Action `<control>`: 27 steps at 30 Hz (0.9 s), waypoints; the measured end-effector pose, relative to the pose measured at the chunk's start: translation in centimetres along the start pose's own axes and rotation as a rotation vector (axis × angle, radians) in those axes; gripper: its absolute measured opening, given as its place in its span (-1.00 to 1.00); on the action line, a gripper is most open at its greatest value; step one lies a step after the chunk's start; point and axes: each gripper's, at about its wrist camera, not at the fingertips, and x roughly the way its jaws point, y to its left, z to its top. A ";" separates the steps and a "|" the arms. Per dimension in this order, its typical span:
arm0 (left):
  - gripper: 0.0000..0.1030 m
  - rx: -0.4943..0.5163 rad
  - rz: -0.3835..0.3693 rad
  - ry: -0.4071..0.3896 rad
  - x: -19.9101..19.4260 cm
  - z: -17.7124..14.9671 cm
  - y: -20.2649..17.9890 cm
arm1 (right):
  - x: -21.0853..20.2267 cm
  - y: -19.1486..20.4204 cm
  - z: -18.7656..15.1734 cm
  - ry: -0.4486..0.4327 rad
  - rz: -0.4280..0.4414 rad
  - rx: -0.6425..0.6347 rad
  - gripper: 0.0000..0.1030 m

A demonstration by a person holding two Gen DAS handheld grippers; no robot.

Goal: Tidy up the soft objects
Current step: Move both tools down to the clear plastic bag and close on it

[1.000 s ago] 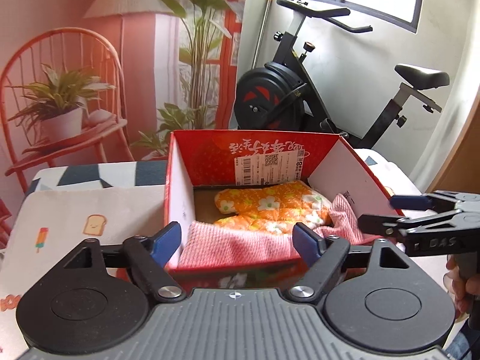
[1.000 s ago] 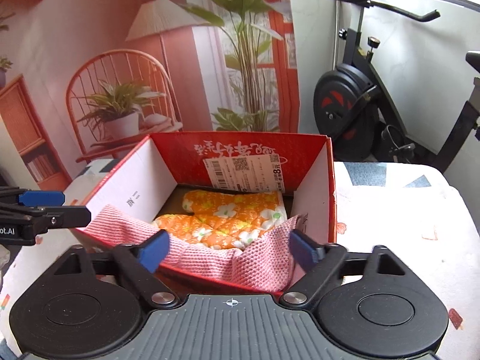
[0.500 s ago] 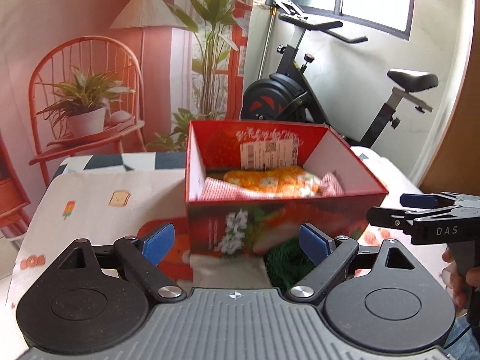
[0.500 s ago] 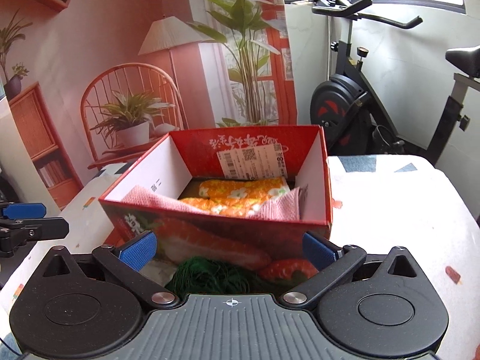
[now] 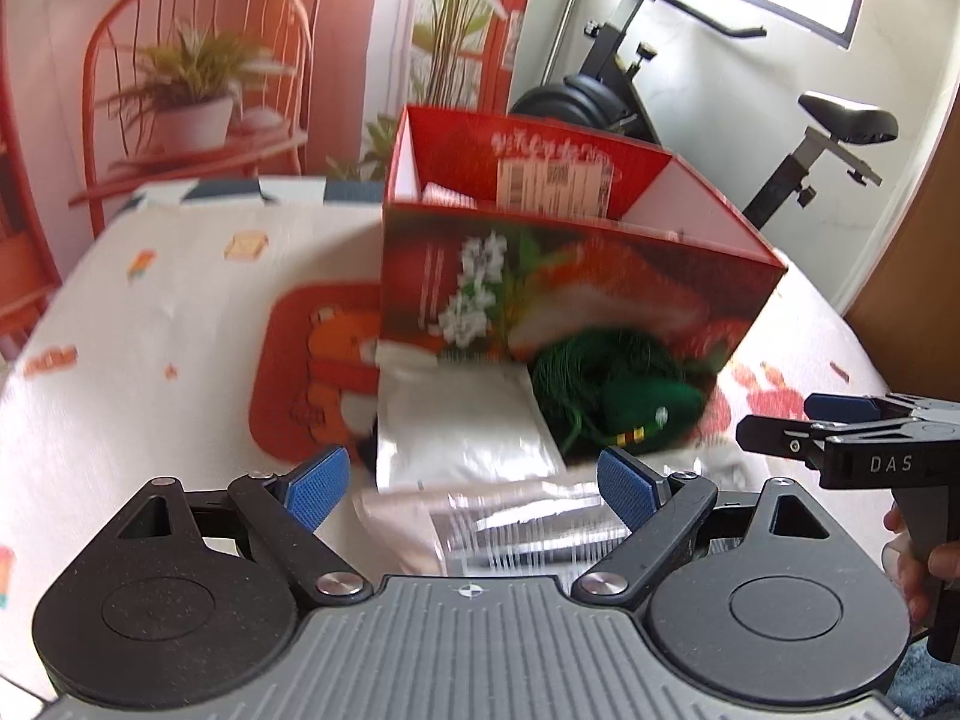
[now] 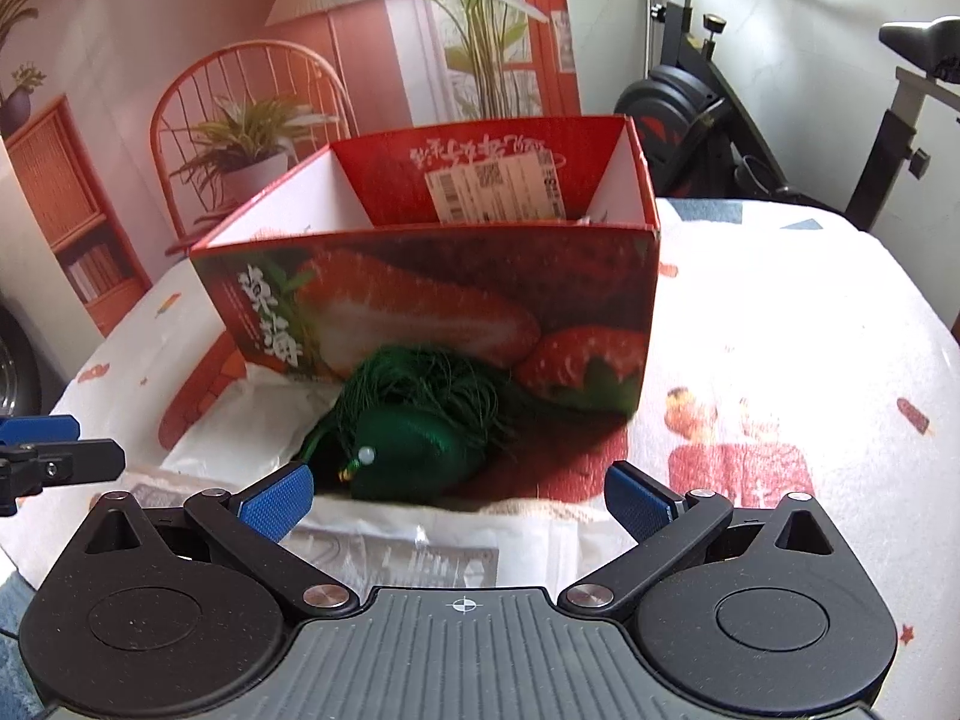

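Two handheld grippers face a red strawberry-printed cardboard box [image 6: 432, 312] from the near edge of the worktop [image 6: 780, 330], which carries a white cloth with small printed motifs. Left gripper [image 5: 471, 480]: jaws spread wide, nothing between the blue pads. Right gripper [image 6: 459, 501]: jaws likewise spread wide and holding nothing. Nearest to both lies a clear plastic sleeve with printed paper inside [image 6: 396, 558], flat on the cloth. Just beyond it sits a white padded pouch [image 5: 462, 432], to the left of a dark green fabric bundle with loose green threads [image 6: 414, 420]. The bundle rests on the worktop, touching the front wall of the box, outside it. Inside the box, only a white shipping label [image 6: 498, 189] on the far wall is clearly visible. An exercise bike [image 6: 708, 114] stands behind.
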 end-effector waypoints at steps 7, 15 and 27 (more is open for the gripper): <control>0.71 0.006 0.007 0.045 1.6 -1.2 -0.1 | 1.6 -0.3 -1.5 0.062 -0.006 0.002 0.99; 0.33 0.016 0.016 0.090 2.8 -1.8 0.0 | 3.4 -0.5 -2.7 0.131 -0.017 0.002 0.99; 0.17 -0.053 -0.025 0.134 4.3 -2.8 1.0 | 4.6 -0.5 -3.9 0.151 -0.045 -0.019 0.99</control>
